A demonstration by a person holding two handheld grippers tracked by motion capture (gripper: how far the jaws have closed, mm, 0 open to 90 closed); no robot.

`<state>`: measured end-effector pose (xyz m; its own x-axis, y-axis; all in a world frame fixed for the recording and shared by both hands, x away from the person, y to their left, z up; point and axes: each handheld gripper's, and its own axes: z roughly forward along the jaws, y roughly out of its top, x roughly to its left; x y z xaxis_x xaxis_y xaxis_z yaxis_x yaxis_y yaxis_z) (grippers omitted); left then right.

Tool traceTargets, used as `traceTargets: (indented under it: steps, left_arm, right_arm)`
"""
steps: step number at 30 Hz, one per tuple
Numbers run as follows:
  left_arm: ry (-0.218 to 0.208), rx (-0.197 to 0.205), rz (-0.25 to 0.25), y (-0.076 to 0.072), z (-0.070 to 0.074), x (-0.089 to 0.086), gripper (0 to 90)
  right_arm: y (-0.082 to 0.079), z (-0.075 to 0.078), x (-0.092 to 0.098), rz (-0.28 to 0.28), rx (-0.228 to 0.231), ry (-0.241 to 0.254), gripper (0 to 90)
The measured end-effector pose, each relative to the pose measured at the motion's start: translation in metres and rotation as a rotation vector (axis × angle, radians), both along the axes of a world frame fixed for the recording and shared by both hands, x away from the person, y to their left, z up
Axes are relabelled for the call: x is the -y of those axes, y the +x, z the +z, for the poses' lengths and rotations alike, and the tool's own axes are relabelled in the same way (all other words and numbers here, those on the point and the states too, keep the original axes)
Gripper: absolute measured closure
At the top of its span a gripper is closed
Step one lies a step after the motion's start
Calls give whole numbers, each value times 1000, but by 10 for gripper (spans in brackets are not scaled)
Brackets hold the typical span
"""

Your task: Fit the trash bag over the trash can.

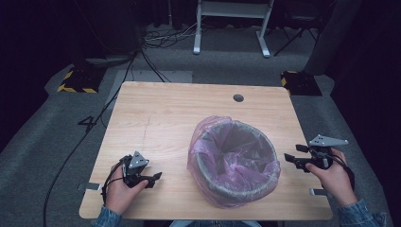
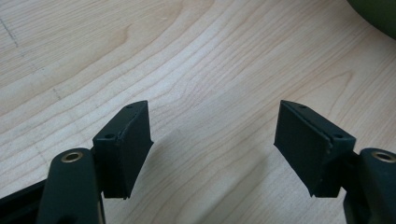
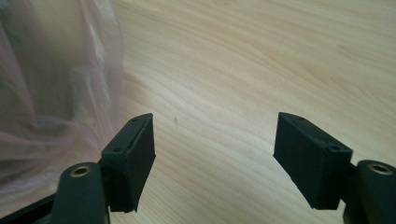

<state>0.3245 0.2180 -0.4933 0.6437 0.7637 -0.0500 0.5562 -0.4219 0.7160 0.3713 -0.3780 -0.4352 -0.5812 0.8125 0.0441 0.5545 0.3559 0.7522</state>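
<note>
Wooden bench with a round bin sitting right of centre, lined with a pink see-through bag folded over the rim. Looks empty inside from the high view.

Left gripper down at the near left corner, held in the left hand, pointing toward the bin but well apart from it. Jaws wide, just bare wood grain between them in the left gripper view.

Right gripper near the right edge, held in the right hand, tips just beside the bin's right side. Jaws wide too, gripping nothing; pink bag film off to the left in the right gripper view.
</note>
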Motion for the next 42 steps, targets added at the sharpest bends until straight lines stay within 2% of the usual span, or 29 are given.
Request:
traceTargets:
  steps: [3, 8, 16, 22, 25, 28, 30, 34, 38, 42]
  left_arm:
    - [14, -5, 6, -1, 1, -1, 269]
    - [35, -17, 4, -1, 2, -4, 265]
    - [54, -38, -22, -4, 1, -7, 252]
    - [39, -51, -34, -7, -2, -9, 243]
    - [19, -25, -44, -8, -3, -12, 243]
    - [-9, -25, -38, -8, -4, -15, 244]
    - [-5, -33, -33, -8, -6, -17, 243]
    - [-4, -24, -31, -8, -7, -18, 240]
    - [-7, 18, -39, -6, -11, -21, 234]
    - [10, 27, -43, -5, -11, -23, 234]
  right_arm:
    - [-4, -9, 4, -11, -14, 2, 286]
    - [-12, -19, 10, -21, -19, -26, 272]
    - [-30, -34, 15, -9, -27, -55, 246]
    - [-40, -44, 17, -15, -16, -28, 231]
    - [-42, -52, 18, -21, -17, -23, 218]
    - [-43, -59, 18, -6, -30, -39, 208]
    - [-43, -64, 18, -5, -36, -36, 194]
    - [-42, -68, 17, -21, -3, -23, 169]
    - [-40, -69, 16, 1, 7, -46, 157]
    - [-40, -69, 15, -3, 9, -48, 155]
